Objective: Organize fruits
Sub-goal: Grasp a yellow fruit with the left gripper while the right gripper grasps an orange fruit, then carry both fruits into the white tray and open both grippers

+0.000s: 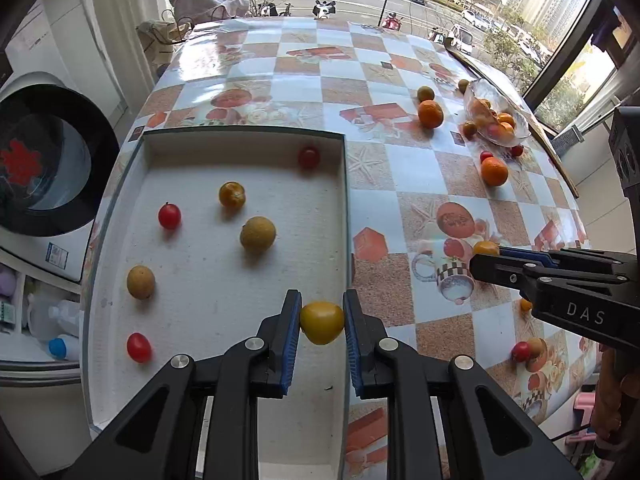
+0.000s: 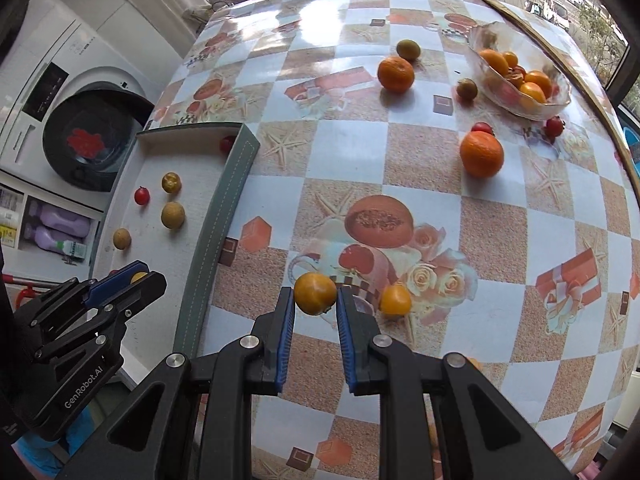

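Glass bowl's (image 1: 496, 120) fruit blurred; tray (image 1: 240, 136) edge-cropped

A yellow-orange tomato (image 2: 315, 293) is clamped between the blue pads of the right tongs (image 2: 314, 312) above the checkered surface (image 2: 500, 240). At the left, the left tongs (image 2: 136, 278) are seen over a white tray (image 2: 236, 184).

Left wrist view looking steeply down along own fingers, close above white tray (image 1: 200, 280), right wrist view likewise angled down over checked tablecloth (image 2: 420, 152), both sharing tray, glass bowl (image 2: 520, 76), washing machine (image 2: 80, 120), opposite gripper at frame edge.
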`<state>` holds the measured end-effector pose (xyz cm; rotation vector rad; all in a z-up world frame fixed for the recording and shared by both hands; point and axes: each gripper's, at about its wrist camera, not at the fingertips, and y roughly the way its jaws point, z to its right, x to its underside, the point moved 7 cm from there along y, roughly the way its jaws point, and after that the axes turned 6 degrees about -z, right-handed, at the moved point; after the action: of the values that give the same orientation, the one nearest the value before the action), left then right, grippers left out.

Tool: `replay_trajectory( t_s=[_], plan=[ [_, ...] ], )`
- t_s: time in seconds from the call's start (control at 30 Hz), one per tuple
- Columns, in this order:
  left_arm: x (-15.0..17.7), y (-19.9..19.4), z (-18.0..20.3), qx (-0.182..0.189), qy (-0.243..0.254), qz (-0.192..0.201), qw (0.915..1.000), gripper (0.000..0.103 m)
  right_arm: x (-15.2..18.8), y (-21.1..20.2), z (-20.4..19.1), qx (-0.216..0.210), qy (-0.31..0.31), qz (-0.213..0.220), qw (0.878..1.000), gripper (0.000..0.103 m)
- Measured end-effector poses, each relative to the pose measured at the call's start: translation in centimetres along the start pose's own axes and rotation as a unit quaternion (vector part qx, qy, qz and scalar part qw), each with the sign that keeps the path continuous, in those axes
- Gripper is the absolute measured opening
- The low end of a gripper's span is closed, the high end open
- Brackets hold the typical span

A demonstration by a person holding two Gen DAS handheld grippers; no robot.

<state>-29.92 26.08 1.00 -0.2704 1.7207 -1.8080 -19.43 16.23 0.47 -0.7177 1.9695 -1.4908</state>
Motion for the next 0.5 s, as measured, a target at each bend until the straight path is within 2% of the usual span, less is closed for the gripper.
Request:
replay_trajectory(
  t_s=[0.3, 0.5],
  plan=[
    [2.9, 0.1, -6.6, -0.026, -0.067, -0.01, 0.9974, 0.023, -1.8, 2.0, -7.3, -0.022, -0.071, -0.013, 0.997, 0.023],
    [5.2, 0.9, -9.7, -0.041, -0.093, -0.025, 0.9945, 0.023, -2.2, 4.1, -11.3, -0.034, -0.105, -0.034, 0.993, 0.023]
  ],
)
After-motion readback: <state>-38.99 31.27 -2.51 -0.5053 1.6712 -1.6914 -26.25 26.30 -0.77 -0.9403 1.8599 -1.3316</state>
